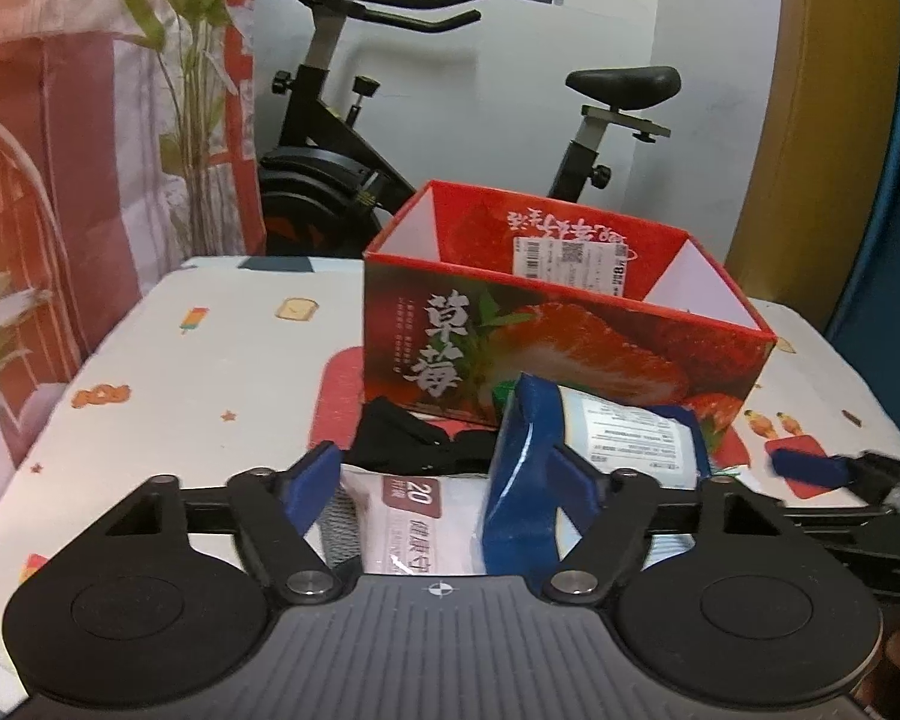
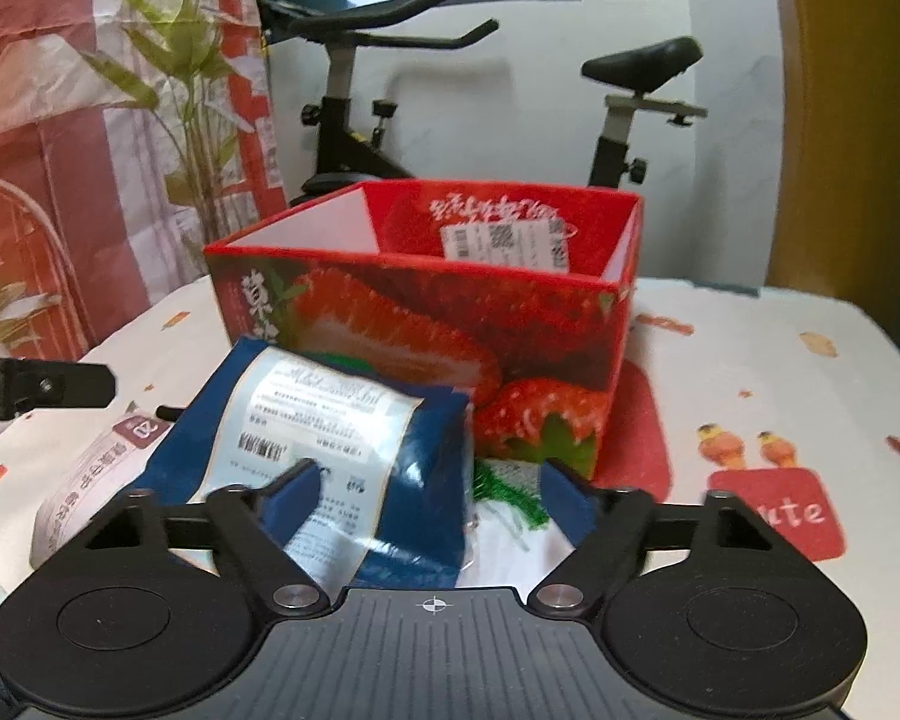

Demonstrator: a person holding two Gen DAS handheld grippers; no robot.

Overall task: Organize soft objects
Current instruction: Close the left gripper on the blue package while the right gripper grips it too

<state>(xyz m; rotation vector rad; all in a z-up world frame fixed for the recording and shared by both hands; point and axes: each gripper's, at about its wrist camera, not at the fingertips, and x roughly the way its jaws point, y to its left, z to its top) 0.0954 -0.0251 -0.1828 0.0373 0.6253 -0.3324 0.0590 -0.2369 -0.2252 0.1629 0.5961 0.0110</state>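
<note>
A red strawberry box (image 1: 546, 354) stands open on the table; it also shows in the right wrist view (image 2: 426, 312). In front of it lies a pile of soft packs: a blue pack with a white label (image 1: 522, 480) (image 2: 330, 438), a white pack marked 20 (image 1: 426, 522) (image 2: 96, 462), a black cloth (image 1: 414, 438) and a white item with green netting (image 2: 510, 492). My left gripper (image 1: 444, 480) is open, its jaws either side of the white and blue packs. My right gripper (image 2: 429, 486) is open around the blue pack's right end.
The table (image 1: 210, 372) has a white printed cloth. An exercise bike (image 1: 354, 138) stands behind it, a patterned curtain and plant (image 1: 90, 120) at left. The right gripper's finger (image 1: 810, 465) shows at the right of the left wrist view.
</note>
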